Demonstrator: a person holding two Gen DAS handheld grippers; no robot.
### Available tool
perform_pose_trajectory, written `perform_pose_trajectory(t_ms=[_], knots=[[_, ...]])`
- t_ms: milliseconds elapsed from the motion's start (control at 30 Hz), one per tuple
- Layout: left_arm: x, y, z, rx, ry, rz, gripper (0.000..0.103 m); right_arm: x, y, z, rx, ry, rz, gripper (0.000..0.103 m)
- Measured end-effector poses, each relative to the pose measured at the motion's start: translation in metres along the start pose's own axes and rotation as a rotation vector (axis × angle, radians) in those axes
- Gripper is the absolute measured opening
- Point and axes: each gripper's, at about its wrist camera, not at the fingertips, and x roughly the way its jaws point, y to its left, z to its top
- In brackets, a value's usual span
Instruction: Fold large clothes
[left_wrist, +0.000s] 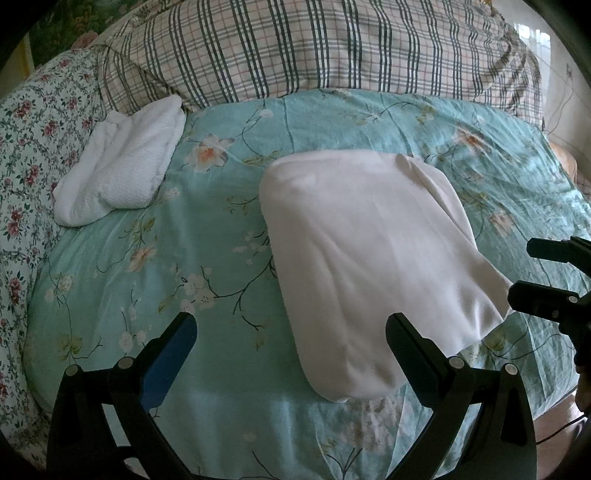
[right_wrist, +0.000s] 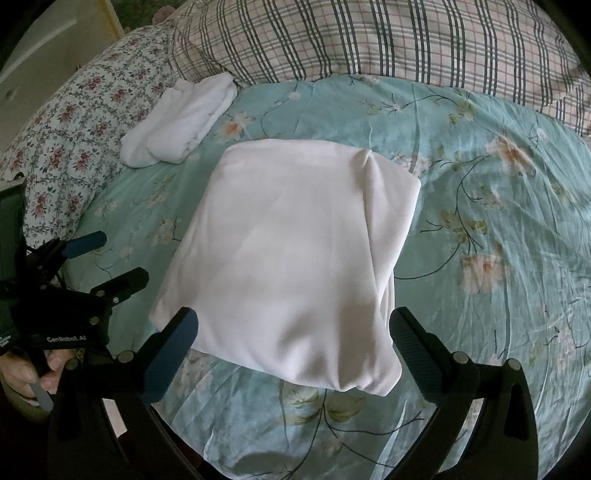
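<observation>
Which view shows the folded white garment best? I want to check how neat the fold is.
The right wrist view: the folded white garment lies centred and whole, all edges and the bunched right corner visible. The left wrist view shows it off to the right and slanted, its near edge partly behind a finger.

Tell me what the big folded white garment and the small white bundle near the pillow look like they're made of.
Garment: probably a smooth, matte knit such as cotton jersey; it drapes in soft, rounded folds with no visible weave. Bundle: looks like terry or fleece; its surface is nubby and fluffy. Neither fibre can be confirmed by sight.
</observation>
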Motion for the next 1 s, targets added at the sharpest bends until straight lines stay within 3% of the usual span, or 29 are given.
perform_pose_trajectory(t_ms=[1000], knots=[[0.0055,0.0,0.0033,-0.002,0.001,0.006,0.102,0.0017,0.0025,0.0029,0.005,0.001,-0.003,0.103]])
